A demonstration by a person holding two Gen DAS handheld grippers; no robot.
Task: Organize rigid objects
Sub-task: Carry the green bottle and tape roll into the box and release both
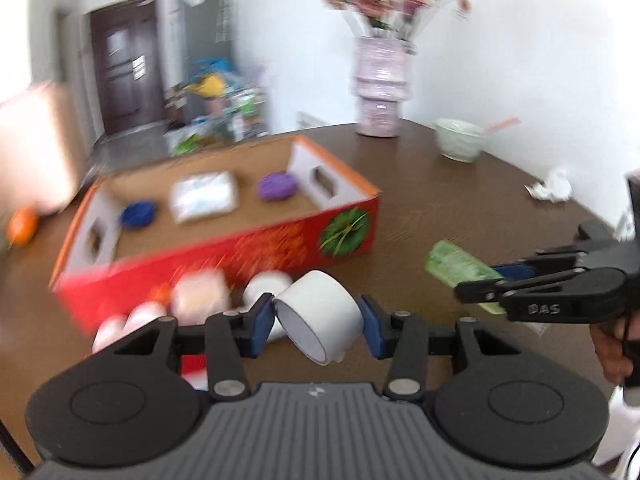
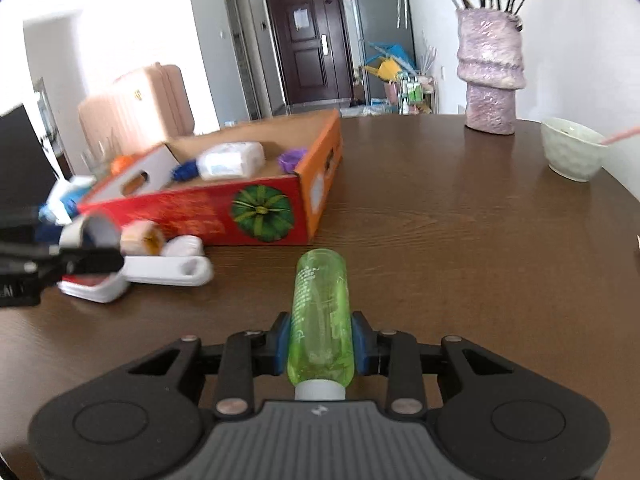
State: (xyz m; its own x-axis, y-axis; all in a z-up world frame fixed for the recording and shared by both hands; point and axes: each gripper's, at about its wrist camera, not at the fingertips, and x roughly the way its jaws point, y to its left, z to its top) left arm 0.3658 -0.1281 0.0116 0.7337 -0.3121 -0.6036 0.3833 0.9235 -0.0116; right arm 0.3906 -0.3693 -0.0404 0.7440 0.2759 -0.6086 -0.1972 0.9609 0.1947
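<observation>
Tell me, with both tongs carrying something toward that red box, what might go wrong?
1. The left tongs pinch the white tape roll across its hollow ring; it sits tilted and could twist out.
2. The right tongs hold the green bottle near its cap end, so the long free end may swing or slip.
3. Loose white items lie before the red box; a low pass could knock them.

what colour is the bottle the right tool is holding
Translucent green bottle with a white cap, clearest in the right wrist view.
</observation>
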